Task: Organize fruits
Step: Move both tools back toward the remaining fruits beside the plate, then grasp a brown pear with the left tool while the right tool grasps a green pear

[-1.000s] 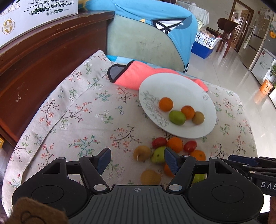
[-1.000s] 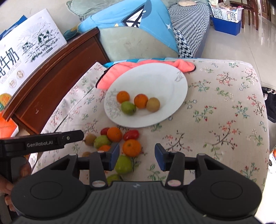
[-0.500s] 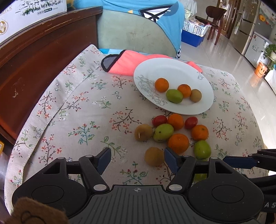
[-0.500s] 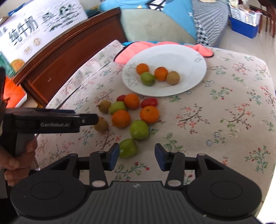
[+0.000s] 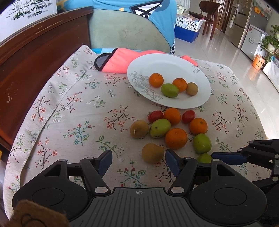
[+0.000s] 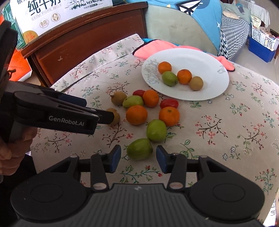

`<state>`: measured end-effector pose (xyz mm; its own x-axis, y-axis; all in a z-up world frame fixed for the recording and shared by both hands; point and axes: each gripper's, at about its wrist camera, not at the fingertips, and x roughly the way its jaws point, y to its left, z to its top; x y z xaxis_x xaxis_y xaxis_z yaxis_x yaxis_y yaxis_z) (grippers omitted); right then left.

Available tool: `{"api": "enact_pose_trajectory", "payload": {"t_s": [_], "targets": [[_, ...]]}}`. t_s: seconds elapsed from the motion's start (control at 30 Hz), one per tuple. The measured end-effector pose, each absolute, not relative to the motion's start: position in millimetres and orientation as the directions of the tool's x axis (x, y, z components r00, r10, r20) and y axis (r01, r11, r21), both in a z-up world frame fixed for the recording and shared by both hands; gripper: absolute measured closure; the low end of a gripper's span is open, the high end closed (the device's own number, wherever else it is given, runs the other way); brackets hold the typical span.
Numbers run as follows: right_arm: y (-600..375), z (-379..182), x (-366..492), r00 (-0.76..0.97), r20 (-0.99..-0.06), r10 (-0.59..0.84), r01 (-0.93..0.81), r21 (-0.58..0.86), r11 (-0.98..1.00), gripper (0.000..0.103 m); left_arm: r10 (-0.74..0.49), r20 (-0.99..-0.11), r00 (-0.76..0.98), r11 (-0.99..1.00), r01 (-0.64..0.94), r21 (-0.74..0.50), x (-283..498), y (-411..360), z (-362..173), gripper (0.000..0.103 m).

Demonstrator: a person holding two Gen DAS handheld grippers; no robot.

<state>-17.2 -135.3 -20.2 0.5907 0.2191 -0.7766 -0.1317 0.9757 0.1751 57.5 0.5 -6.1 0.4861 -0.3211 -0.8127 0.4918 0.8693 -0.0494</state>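
Right gripper (image 6: 138, 159): jaws spread, nearest oval green fruit (image 6: 139, 149) between them, untouched. Left gripper (image 5: 138, 161): spread, round brown fruit (image 5: 152, 153) just ahead. Loose fruit cluster beyond on floral tablecloth (image 5: 69, 113). Farthest: white oval plate (image 6: 209, 61) holding four fruits.

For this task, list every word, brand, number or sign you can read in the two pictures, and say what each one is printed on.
"GenRobot.AI": side of the left gripper.
"SKIM PURE MILK" and "8.0": milk carton box on the wooden cabinet.
Large Chinese characters on that box: cut off at the top, only partly legible.
Small print on the box: too small to read.
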Motion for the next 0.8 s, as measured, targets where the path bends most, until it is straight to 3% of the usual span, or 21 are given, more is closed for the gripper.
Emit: {"api": "enact_pose_trajectory", "payload": {"t_s": [0.13,0.3,0.43,0.6,0.8], "targets": [[-131,-24,-15,0.591,-0.781,0.201,-0.141,0.145,0.979,0.069,-0.329,-0.820,0.469,0.865,0.498,-0.062,59,-3,-11,0.037],[-130,-22,-17,0.589,-0.783,0.198,-0.152,0.133,0.979,0.069,-0.330,-0.823,0.462,0.860,0.507,-0.060,58,-7,-15,0.041],[-135,-18,-17,0.589,-0.781,0.207,-0.138,0.155,0.978,0.069,-0.337,-0.829,0.446,0.857,0.510,-0.074,59,-9,-20,0.054],[-141,-14,-17,0.590,-0.778,0.215,-0.120,0.178,0.977,0.069,-0.346,-0.822,0.453,0.852,0.518,-0.073,58,-12,-21,0.060],[-149,-12,-15,0.592,-0.780,0.206,-0.078,0.198,0.977,0.069,-0.367,-0.813,0.453,0.847,0.524,-0.090,58,-13,-20,0.075]]}}
